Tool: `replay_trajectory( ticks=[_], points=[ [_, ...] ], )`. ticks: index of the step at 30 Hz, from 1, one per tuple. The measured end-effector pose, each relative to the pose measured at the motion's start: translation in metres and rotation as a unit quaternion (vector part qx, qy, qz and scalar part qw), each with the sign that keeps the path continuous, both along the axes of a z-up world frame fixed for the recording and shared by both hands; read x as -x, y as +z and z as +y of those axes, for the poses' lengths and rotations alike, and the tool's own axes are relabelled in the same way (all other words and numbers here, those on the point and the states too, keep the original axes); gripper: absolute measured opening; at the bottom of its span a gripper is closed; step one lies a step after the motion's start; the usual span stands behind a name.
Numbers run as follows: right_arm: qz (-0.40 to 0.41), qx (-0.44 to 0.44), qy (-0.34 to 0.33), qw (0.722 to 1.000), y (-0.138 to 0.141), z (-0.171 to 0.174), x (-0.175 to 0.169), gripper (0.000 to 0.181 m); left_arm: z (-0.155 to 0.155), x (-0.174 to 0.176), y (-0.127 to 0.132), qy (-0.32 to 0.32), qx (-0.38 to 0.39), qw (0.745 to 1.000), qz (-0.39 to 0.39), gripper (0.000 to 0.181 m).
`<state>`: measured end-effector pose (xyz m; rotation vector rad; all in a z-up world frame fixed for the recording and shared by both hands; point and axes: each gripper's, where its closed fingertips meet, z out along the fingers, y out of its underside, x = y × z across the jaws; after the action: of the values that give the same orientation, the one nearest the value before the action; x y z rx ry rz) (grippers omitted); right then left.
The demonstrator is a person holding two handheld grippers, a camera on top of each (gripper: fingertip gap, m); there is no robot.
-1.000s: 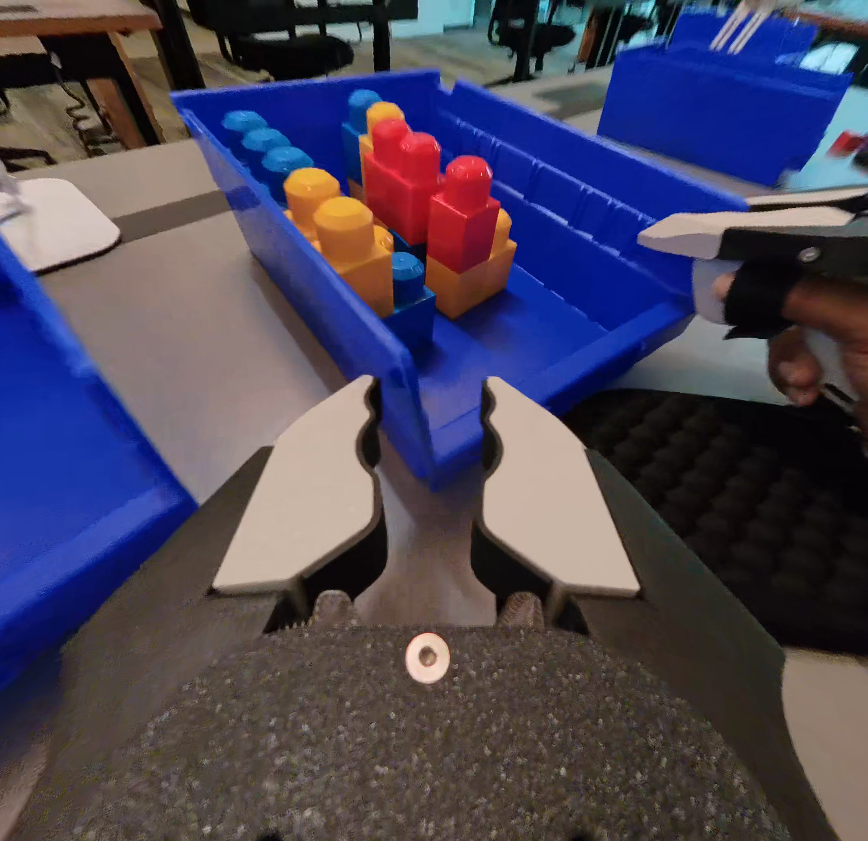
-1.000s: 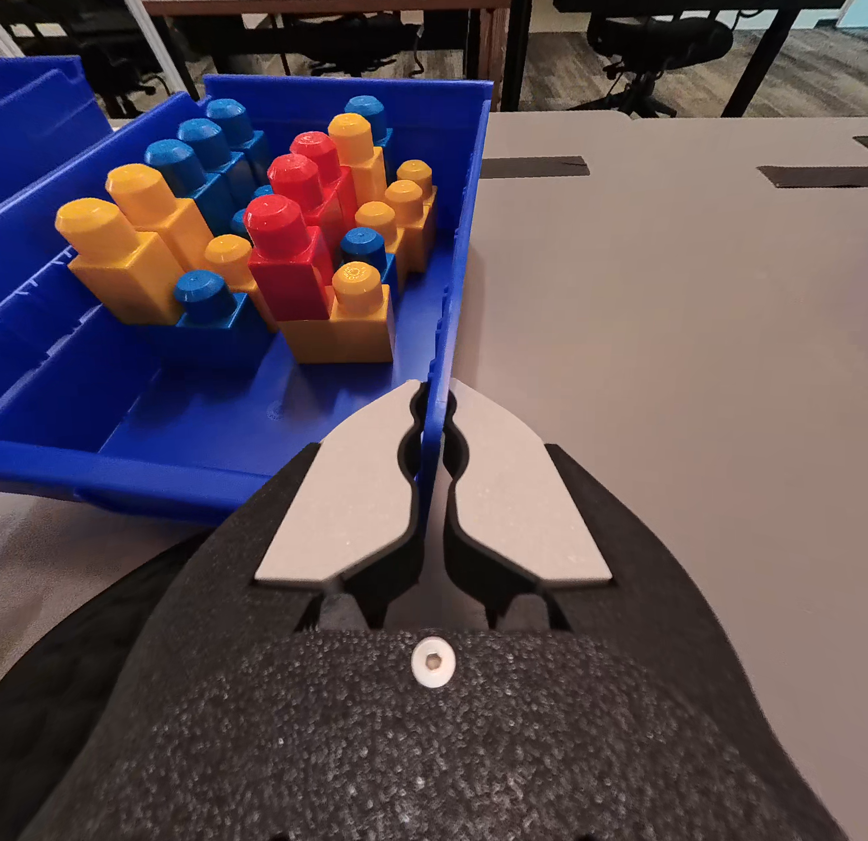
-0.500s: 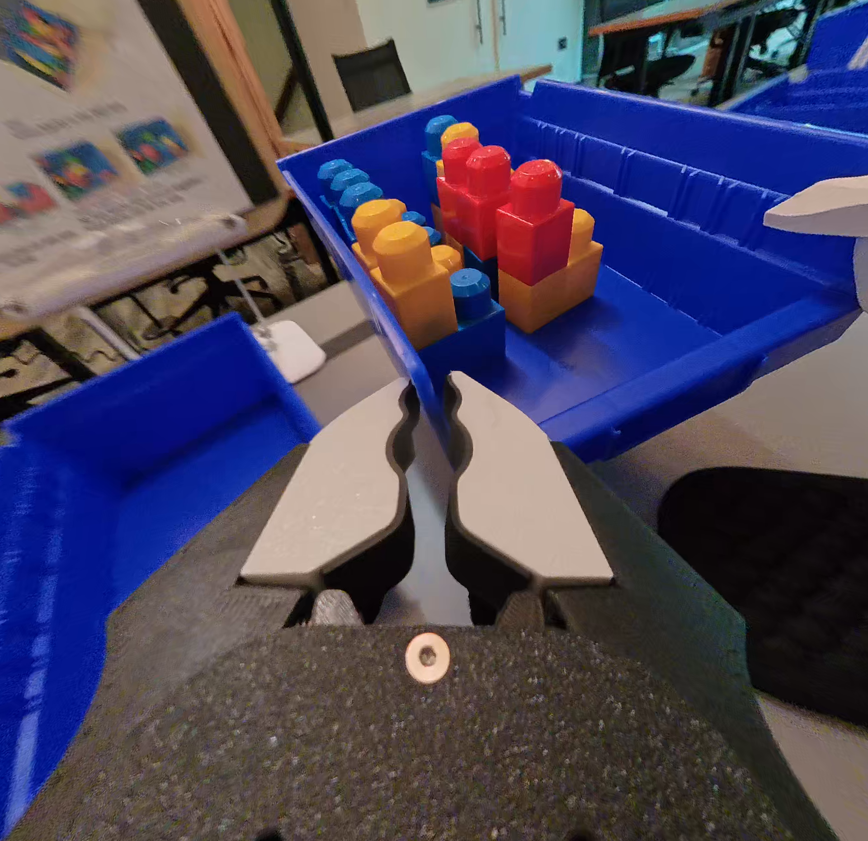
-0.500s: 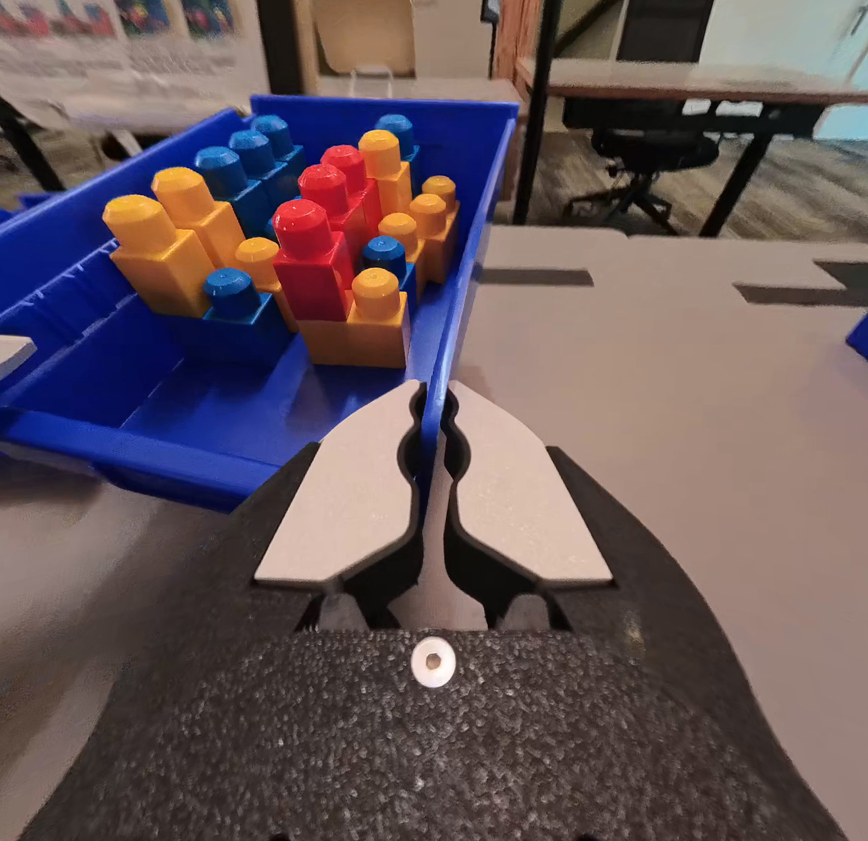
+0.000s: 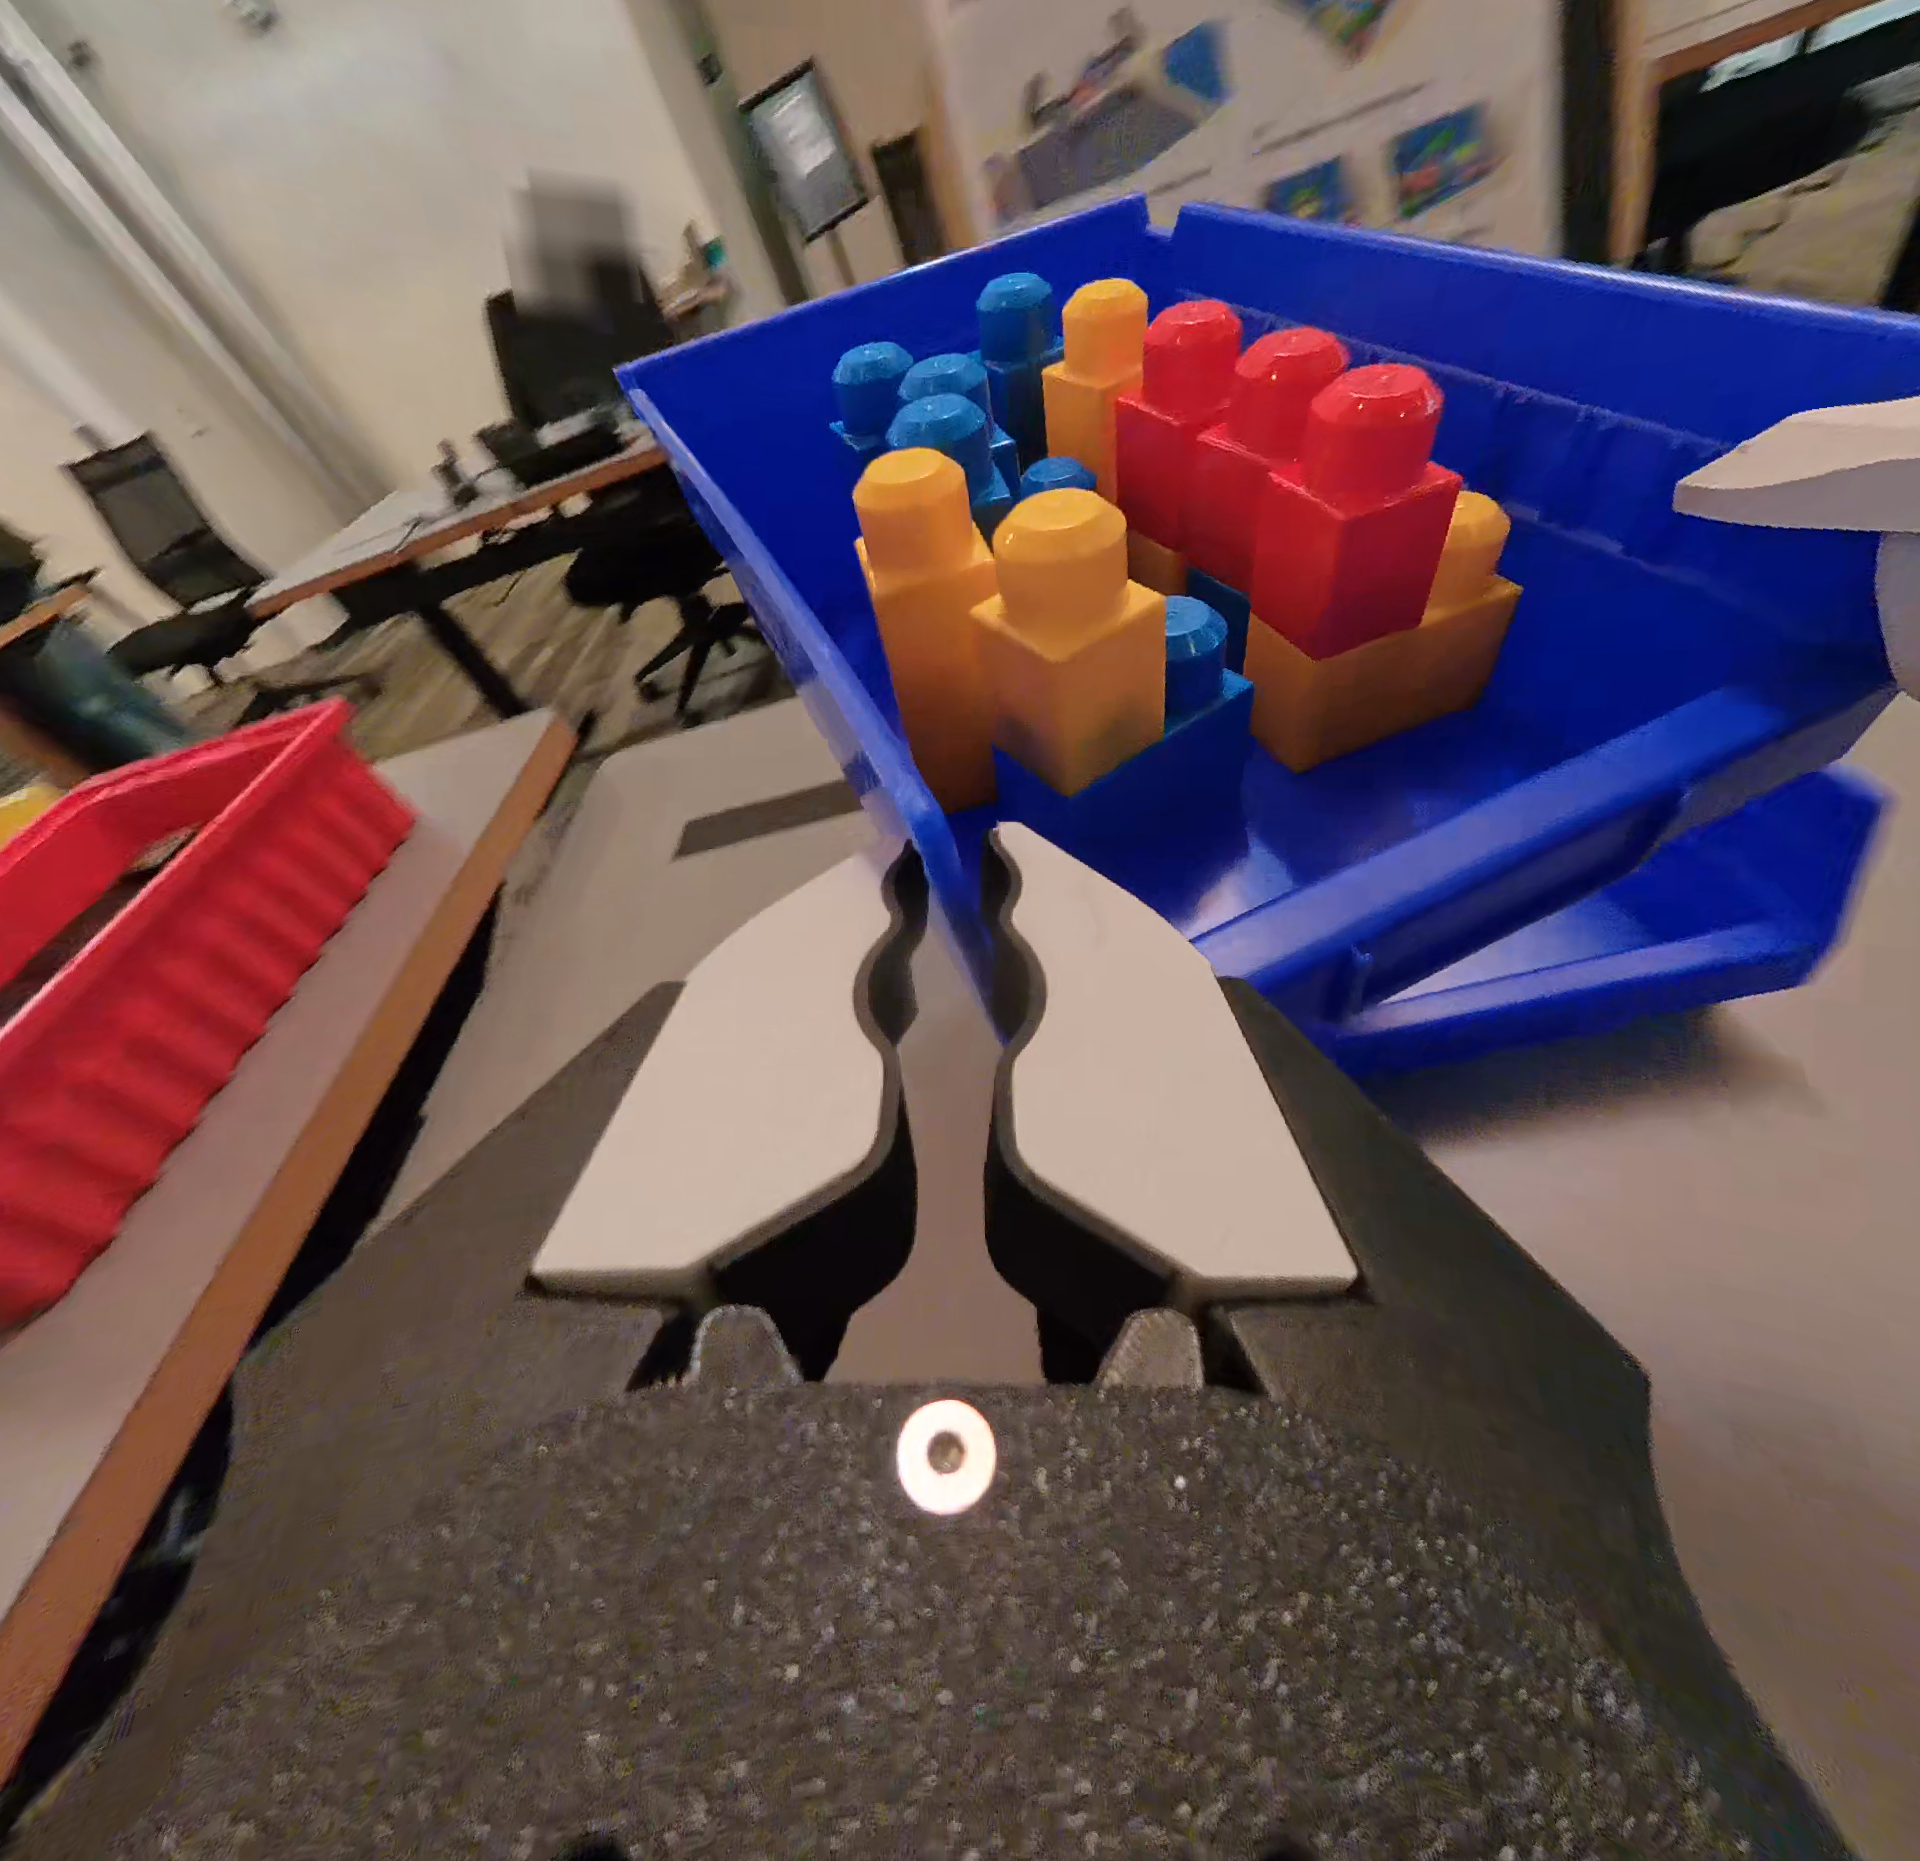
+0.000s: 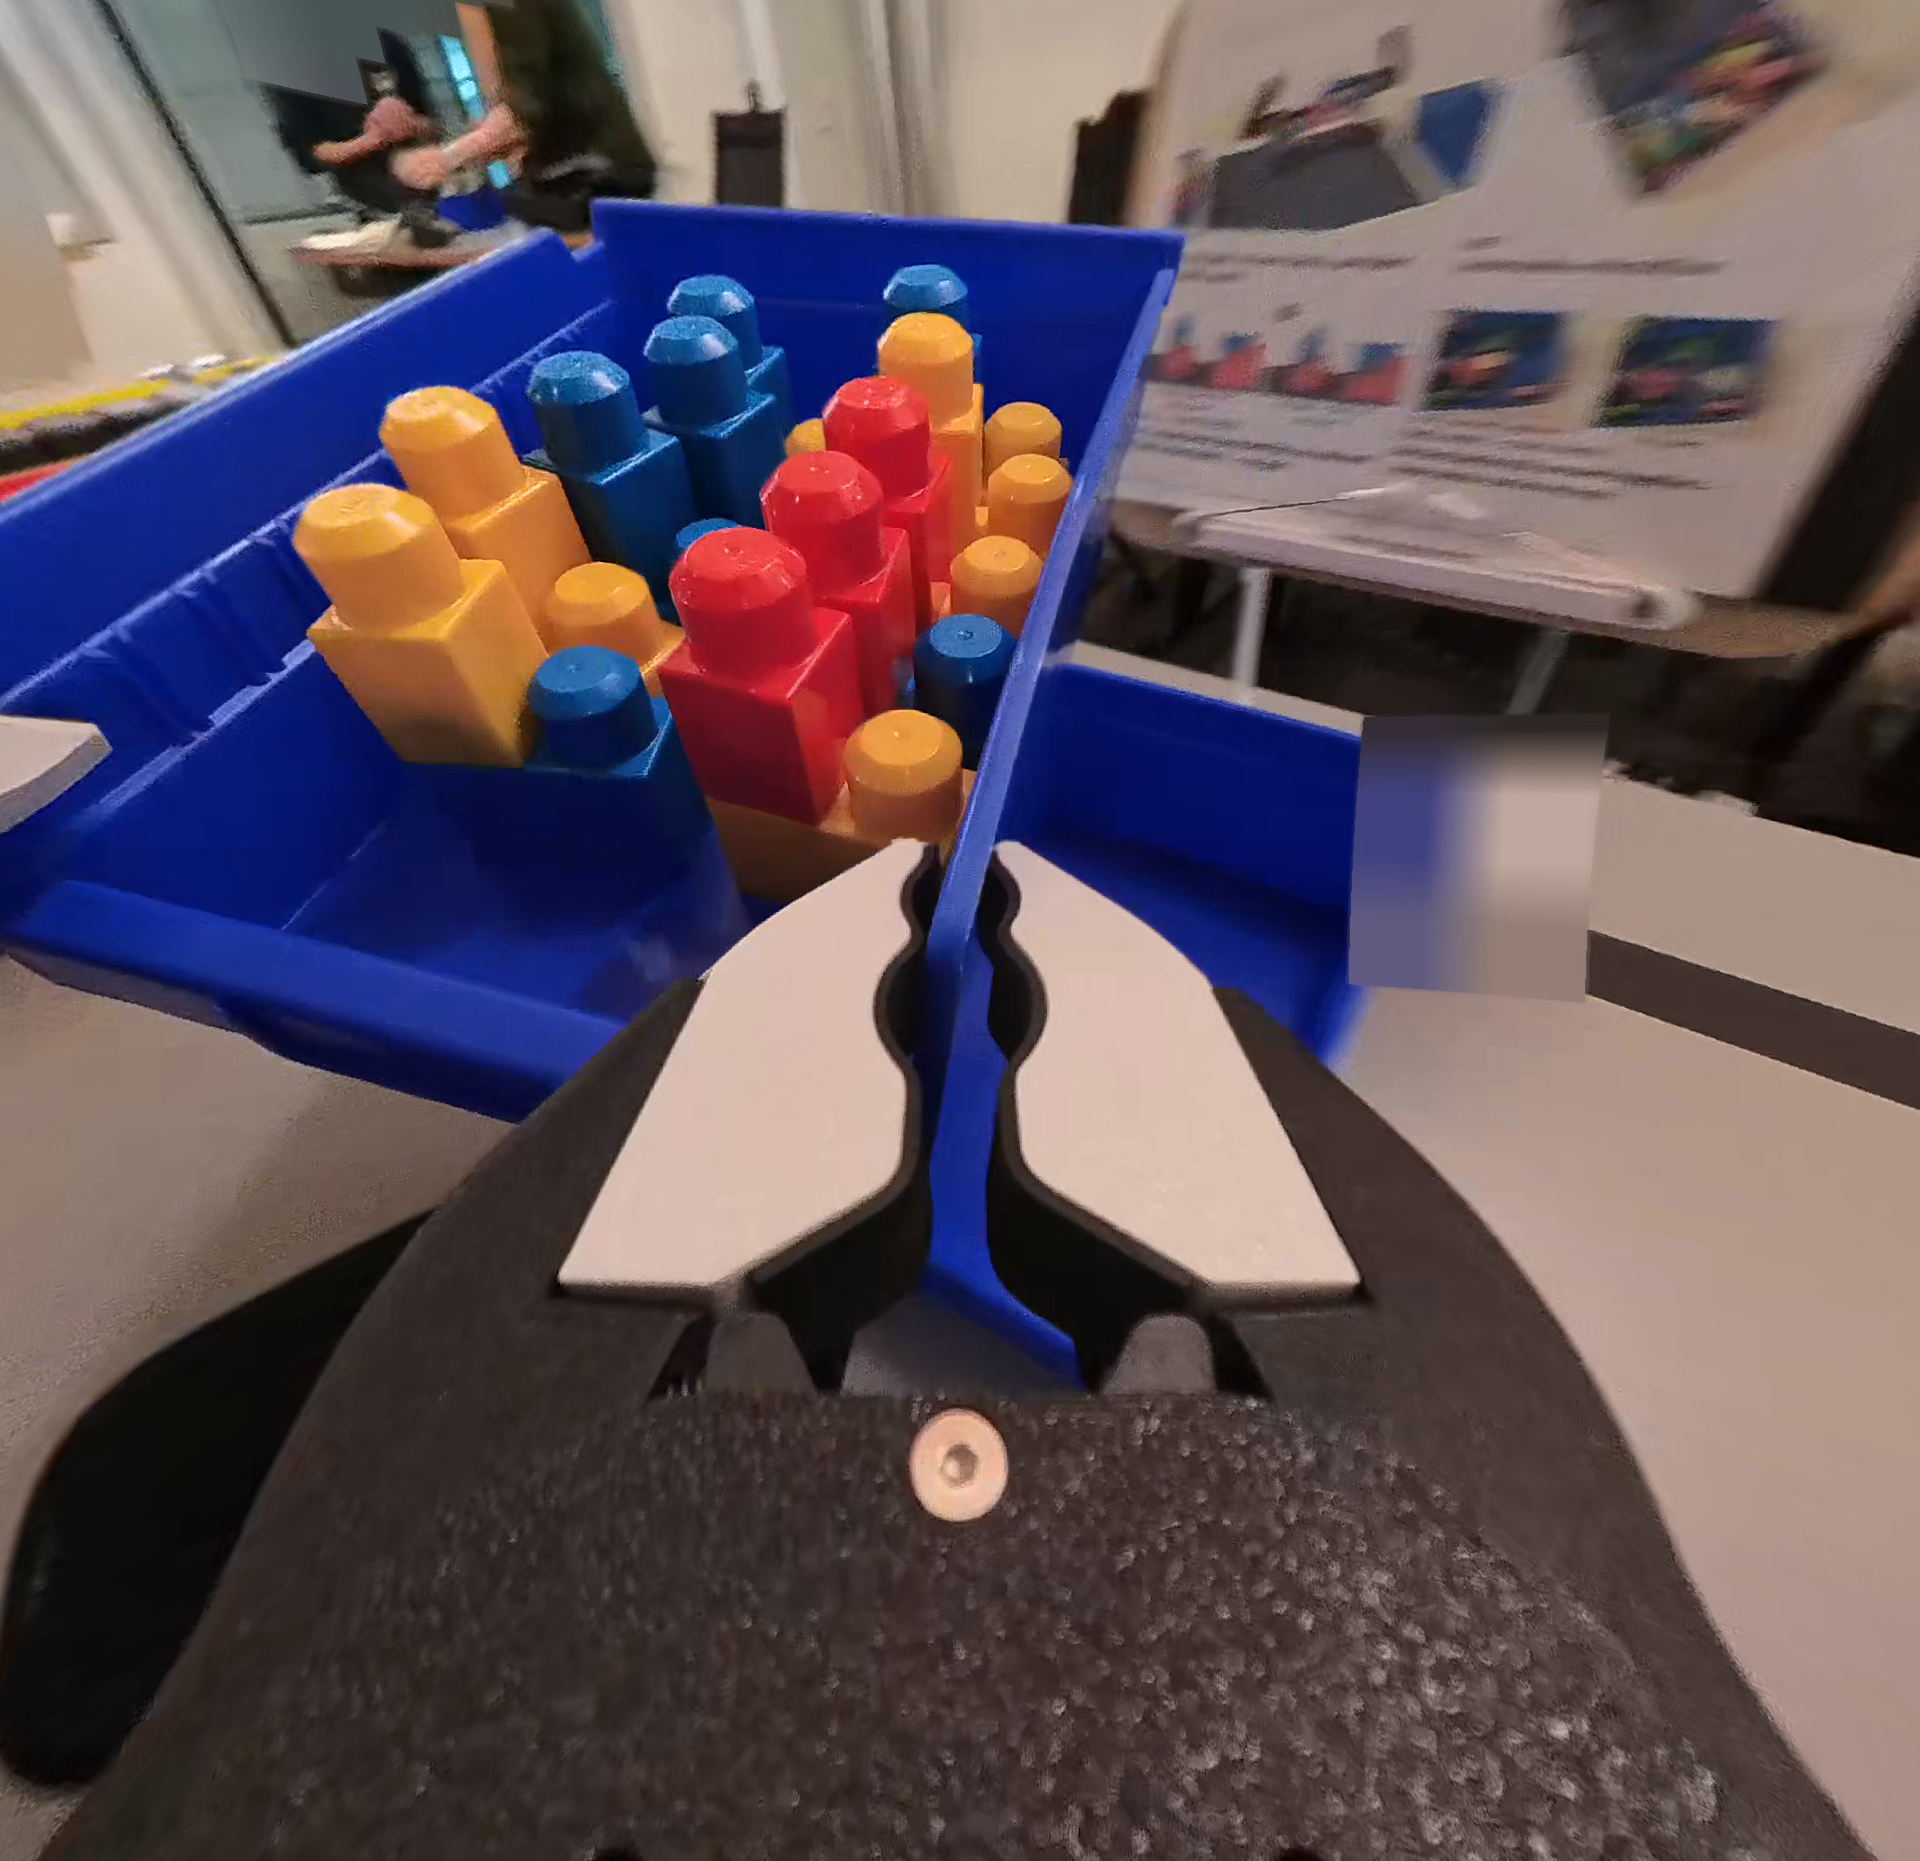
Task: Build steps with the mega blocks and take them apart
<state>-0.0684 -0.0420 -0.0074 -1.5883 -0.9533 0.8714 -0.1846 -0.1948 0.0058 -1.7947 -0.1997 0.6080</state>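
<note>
- Since the blue bin [image 5: 1558, 793] is too wide for one claw, each gripper pinches one of its side walls: the left gripper [image 5: 948, 876] has its jaws nearly closed on the left wall, and the right gripper [image 6: 961, 876] clamps the opposite wall the same way
- The bin looks tilted and raised off the grey table [image 5: 1662, 1292], with a second blue bin [image 5: 1714, 907] showing just beneath its front edge, so I judge it is being carried to or from a stack of bins (which one I cannot tell)
- Gripping near the front corners probably keeps the load level enough that the mega blocks [image 6: 748, 606] do not slide out over the low front lip
- The blocks sit inside the bin toward its back, joined into stepped clusters: red single-stud pieces [image 5: 1340, 502] on a yellow base, yellow ones [image 5: 1060, 627] on a blue base, and blue pieces behind
- They stand upright and look firmly pressed together
- A red tray [image 5: 156, 938] lies off to the left, on another table
</note>
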Motion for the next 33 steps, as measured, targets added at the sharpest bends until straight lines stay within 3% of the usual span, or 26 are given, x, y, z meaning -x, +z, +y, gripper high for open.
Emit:
replay_trajectory(
  ticks=[7,14,20,27,30,33],
  points=[
    [-0.045,0.054,0.094,0.993,-0.045,-0.069,0.126,0.007,-0.081,0.1,-0.037,0.097,0.04,0.994,-0.036,0.009],
    [-0.07,0.058,0.103,0.99,-0.098,-0.107,0.198,0.008,-0.113,0.175,-0.093,0.118,0.017,0.99,-0.078,0.008],
    [-0.106,0.046,0.083,0.99,-0.14,-0.113,0.229,0.009,-0.115,0.214,-0.145,0.15,-0.009,0.983,-0.109,0.006],
    [-0.11,0.022,0.046,0.993,-0.161,-0.095,0.254,0.009,-0.101,0.243,-0.174,0.217,-0.032,0.965,-0.141,0.004],
    [-0.086,0.038,0.062,0.994,-0.156,-0.098,0.256,0.03,-0.09,0.25,-0.176,0.232,-0.053,0.956,-0.171,0.004],
    [-0.059,0.034,0.083,0.994,-0.137,-0.112,0.232,0.047,-0.079,0.255,-0.175,0.236,-0.056,0.957,-0.161,0.004]
  ],
)
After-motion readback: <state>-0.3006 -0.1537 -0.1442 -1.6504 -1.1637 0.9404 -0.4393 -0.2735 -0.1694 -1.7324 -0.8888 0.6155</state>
